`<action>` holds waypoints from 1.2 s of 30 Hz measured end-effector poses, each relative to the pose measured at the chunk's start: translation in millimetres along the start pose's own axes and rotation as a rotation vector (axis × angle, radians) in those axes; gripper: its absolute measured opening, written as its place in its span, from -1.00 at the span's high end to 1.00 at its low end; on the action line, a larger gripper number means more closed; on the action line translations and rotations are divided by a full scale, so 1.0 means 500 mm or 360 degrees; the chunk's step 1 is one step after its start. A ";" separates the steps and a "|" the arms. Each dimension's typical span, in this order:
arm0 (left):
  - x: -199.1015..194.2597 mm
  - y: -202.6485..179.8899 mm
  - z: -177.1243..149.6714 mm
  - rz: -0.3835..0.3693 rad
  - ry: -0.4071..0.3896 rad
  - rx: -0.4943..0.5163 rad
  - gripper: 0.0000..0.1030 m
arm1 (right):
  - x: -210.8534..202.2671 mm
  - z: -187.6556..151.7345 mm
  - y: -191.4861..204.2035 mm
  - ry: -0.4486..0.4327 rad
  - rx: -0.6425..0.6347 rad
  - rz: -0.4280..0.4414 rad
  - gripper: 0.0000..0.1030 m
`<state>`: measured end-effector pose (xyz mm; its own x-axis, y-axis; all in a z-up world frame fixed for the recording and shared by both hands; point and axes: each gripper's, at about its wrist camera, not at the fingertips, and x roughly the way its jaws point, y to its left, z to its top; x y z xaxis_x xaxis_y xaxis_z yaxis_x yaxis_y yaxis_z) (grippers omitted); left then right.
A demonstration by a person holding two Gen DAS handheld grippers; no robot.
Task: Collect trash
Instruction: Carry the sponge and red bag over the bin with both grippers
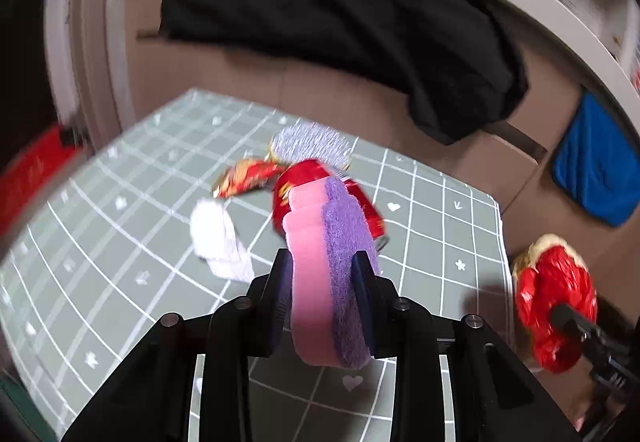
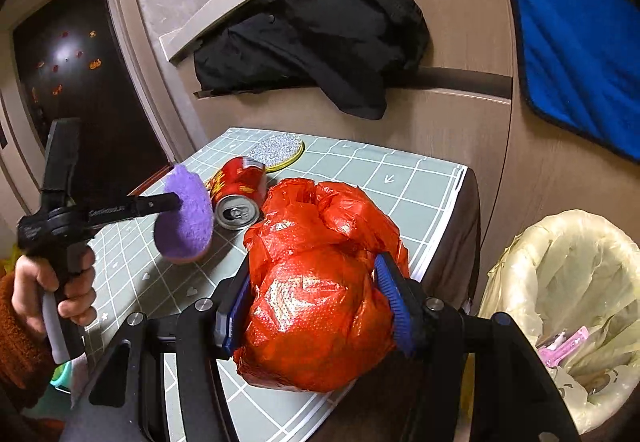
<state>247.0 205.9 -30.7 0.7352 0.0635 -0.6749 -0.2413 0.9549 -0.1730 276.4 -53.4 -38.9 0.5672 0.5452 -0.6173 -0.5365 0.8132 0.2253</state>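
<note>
My left gripper (image 1: 322,266) is shut on a pink and purple sponge (image 1: 316,226), held on edge above the green grid mat (image 1: 120,242). Behind the sponge lie a crushed red can (image 1: 296,177), a red wrapper (image 1: 248,175) and a white tissue (image 1: 220,238). In the right wrist view my right gripper (image 2: 314,278) is shut on a crumpled red plastic bag (image 2: 320,302) over the mat's near right corner. The same view shows the left gripper (image 2: 176,201) with the sponge (image 2: 184,217) beside the can (image 2: 240,189). A bin with a pale liner (image 2: 560,282) stands to the right, below the table.
A glittery round disc (image 2: 276,149) lies at the mat's far edge. A black cloth (image 2: 320,41) and a blue cloth (image 2: 580,41) hang on the cabinet behind. A person's hand (image 2: 36,282) in an orange sleeve holds the left gripper's handle. The bin holds pink packaging (image 2: 564,346).
</note>
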 end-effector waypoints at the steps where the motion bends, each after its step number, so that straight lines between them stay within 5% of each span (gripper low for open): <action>1: -0.009 -0.007 -0.001 0.0005 -0.0017 0.0026 0.39 | 0.000 -0.001 0.001 0.0001 0.0004 0.0000 -0.05; 15: -0.078 -0.095 -0.001 -0.0041 -0.0201 0.0236 0.39 | -0.035 0.019 0.000 -0.0095 -0.0022 -0.0038 -0.05; 36: -0.126 -0.169 0.013 -0.0196 -0.0343 0.0301 0.39 | -0.106 0.069 -0.021 -0.0261 -0.0052 -0.0142 -0.05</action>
<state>225.4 123.0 31.2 0.8738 -0.0153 -0.4860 -0.0348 0.9950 -0.0940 273.4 -83.6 17.3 0.7063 0.4990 -0.5020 -0.4978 0.8544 0.1489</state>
